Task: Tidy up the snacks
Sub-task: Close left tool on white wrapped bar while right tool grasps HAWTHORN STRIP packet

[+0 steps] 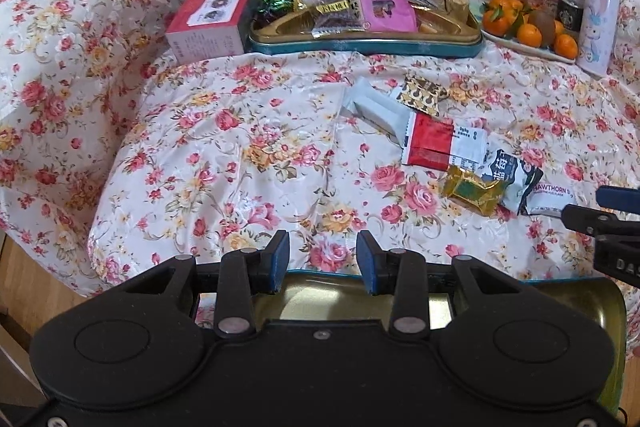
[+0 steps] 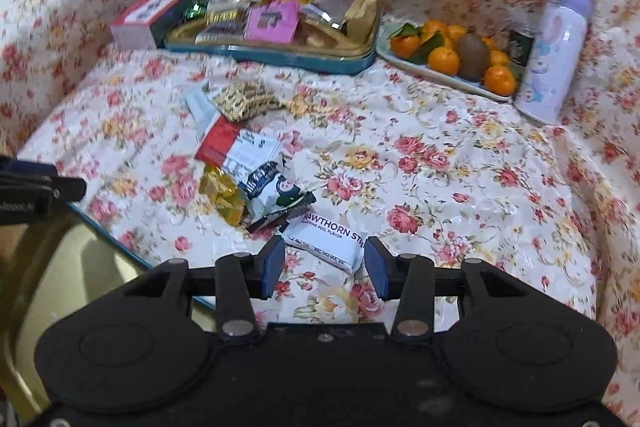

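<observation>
Both claws part-open & empty over a floral-cloth table strewn w/ snack packs.

Right wrist view: right claw (image 2: 324,265) hangs just above the white hawthorn strip pack (image 2: 326,237), pads either side, not pressing; a plate of oranges (image 2: 444,61) & lilac bottle (image 2: 554,47) sit far right. Left wrist view: left claw (image 1: 323,261) gapes over the gold empty tin (image 1: 600,311) at the near edge, mostly hidden in the other view. Loose packs incl. red-white pack (image 1: 434,143) & gold candy (image 1: 472,189) lie mid-table; the filled snack tin (image 1: 360,45) & red box (image 1: 210,19) are at the far side.
</observation>
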`<state>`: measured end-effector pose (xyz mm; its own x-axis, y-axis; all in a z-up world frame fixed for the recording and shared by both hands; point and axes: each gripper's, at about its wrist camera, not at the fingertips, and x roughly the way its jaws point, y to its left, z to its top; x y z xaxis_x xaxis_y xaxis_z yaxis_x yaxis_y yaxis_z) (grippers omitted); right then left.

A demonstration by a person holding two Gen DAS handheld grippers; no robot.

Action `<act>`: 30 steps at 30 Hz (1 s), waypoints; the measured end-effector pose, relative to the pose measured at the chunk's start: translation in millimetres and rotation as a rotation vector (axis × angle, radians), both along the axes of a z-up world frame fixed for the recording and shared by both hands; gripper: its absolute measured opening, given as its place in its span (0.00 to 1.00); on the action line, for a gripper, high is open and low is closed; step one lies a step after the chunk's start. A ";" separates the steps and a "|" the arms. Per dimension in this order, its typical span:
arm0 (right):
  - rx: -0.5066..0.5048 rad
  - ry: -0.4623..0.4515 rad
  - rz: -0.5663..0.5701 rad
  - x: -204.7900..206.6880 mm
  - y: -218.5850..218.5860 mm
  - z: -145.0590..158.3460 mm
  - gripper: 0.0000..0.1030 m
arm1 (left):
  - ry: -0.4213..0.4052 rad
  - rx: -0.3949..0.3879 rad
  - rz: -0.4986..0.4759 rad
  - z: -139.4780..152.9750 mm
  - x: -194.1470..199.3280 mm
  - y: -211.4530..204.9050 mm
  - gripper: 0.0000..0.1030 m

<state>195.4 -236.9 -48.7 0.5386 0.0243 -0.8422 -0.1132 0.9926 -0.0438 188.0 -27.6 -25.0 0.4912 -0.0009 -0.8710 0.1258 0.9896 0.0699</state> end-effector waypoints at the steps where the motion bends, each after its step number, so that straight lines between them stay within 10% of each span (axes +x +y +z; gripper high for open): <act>1: -0.006 0.007 0.008 2.7 0.6 -2.6 0.44 | 0.005 -0.001 -0.006 -1.1 1.0 -0.4 0.46; 30: 0.013 0.045 0.015 59.0 -13.3 -43.6 0.44 | 0.090 -0.044 -0.035 -11.4 48.2 3.2 0.46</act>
<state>254.3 -250.2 -92.3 0.5001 0.0435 -0.8649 -0.1297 0.9912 -0.0251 236.2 -24.4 -36.4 0.4100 -0.0561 -0.9104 0.1642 0.9863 0.0132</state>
